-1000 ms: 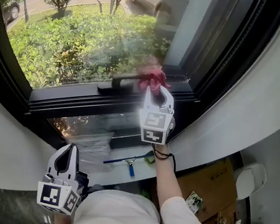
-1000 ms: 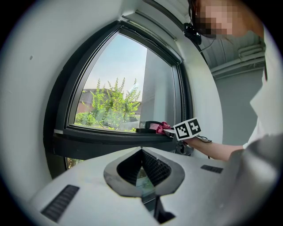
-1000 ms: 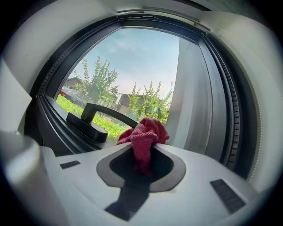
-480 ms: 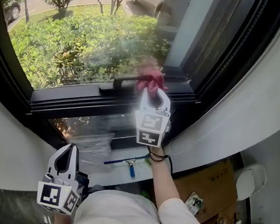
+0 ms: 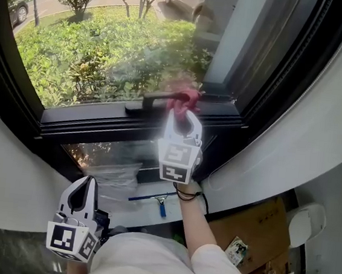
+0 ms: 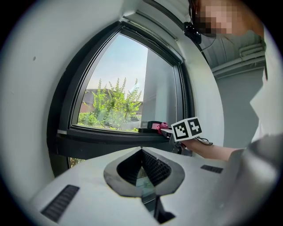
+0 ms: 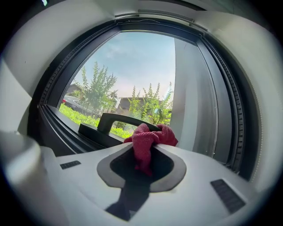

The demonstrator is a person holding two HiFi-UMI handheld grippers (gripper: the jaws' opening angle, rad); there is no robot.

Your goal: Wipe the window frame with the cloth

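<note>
A crumpled red cloth (image 5: 186, 97) is pressed on the black window frame (image 5: 99, 126), at the right end of the window handle (image 5: 153, 101). My right gripper (image 5: 183, 112) is shut on the cloth and reaches up to the frame's lower rail. In the right gripper view the cloth (image 7: 148, 140) bulges out of the gripper (image 7: 148, 149), touching the handle (image 7: 118, 119). My left gripper (image 5: 85, 182) hangs low at the bottom left, shut and holding nothing. In the left gripper view, that gripper (image 6: 141, 151) points toward the frame (image 6: 106, 137) and the distant cloth (image 6: 159, 126).
Below the sill lie a blue-handled squeegee (image 5: 155, 200) and a clear plastic bag (image 5: 115, 176). A cardboard box (image 5: 258, 234) and a white object (image 5: 305, 220) stand at the lower right. White curved wall (image 5: 293, 134) borders the frame on the right.
My right gripper has drifted a little to the left along the lower rail with the cloth, staying by the handle's end. The left gripper has not moved.
</note>
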